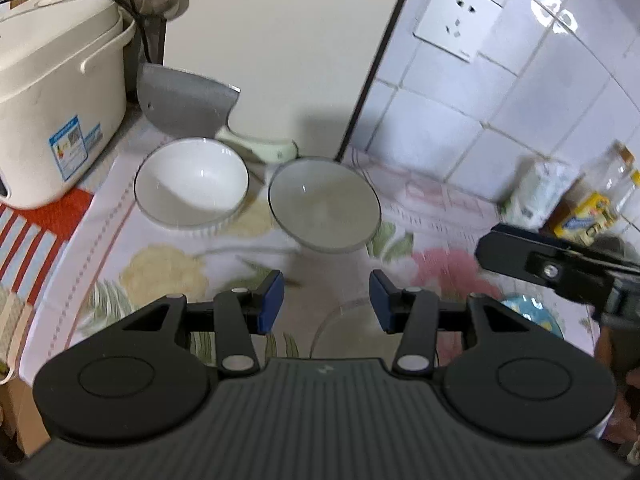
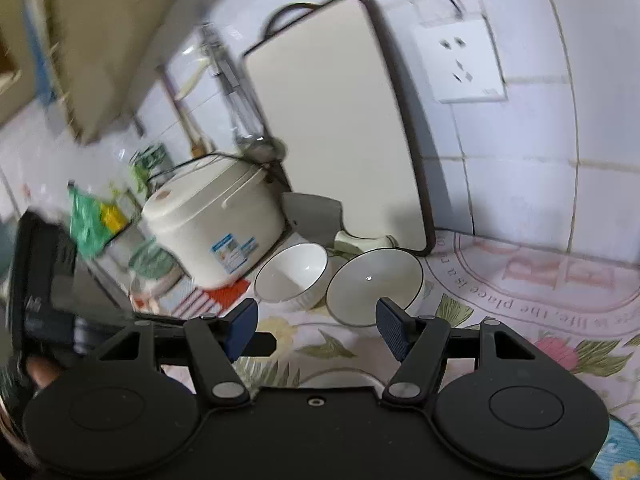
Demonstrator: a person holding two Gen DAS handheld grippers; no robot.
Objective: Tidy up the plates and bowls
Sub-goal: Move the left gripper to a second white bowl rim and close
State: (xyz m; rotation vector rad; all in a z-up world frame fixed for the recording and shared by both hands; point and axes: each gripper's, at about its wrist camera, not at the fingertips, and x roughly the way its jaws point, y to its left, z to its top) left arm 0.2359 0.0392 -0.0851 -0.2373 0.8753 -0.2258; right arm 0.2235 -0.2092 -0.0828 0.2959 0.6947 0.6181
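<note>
Hovering over the flowered tablecloth (image 1: 168,264), I have both tools empty. My left gripper (image 1: 326,300), low in the frame's centre, stands moderately parted with nothing between its blue pads (image 1: 272,300). My right gripper (image 2: 316,330) stands wider, also bare; in the left view it juts in at the right edge.

Just below the left pads a clear glass plate (image 1: 344,320) lies flat on the cloth, partly hidden by the tool. Beyond it, mid-frame, two bowls sit side by side: the white ribbed bowl (image 1: 192,188) left, the grey-shadowed bowl (image 1: 324,204) right, close together; whether they touch I cannot tell. Farther back a cleaver (image 1: 184,104) leans on the upright cutting board (image 1: 280,40), with the rice cooker (image 1: 52,96) at upper left.

I judge I'm between steps, choosing the next piece. Next likely means closing on one bowl's rim and nesting it into the other.
</note>
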